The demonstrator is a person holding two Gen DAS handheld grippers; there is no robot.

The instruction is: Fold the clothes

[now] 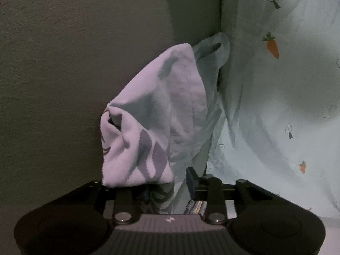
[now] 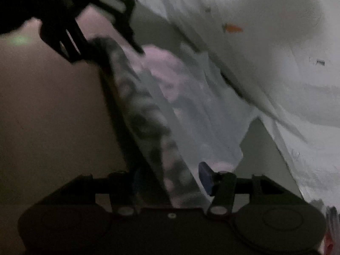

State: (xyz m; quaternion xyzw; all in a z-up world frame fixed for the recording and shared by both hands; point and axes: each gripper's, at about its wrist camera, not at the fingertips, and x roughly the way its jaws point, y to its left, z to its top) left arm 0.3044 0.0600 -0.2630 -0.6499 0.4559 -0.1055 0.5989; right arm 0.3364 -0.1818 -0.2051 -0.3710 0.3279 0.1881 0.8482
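Both black grippers, left gripper (image 1: 167,182) and right gripper (image 2: 170,180), clamp the pale printed cotton garment (image 1: 161,110) aloft; pull taut before lowering onto carrot-print bedsheet (image 1: 276,106).

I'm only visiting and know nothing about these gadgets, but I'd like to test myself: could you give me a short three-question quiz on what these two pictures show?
1. True or false: the left gripper grips part of the pale garment.
2. What orange motif is printed on the white sheet? A) fish B) carrots C) stars
3. In the right wrist view, what dark thing shows at the upper left, above the right gripper?

Key
1. True; cloth bunches between its fingers.
2. B; a carrot shows clearly.
3. The other gripper, the left gripper, holding the same garment.
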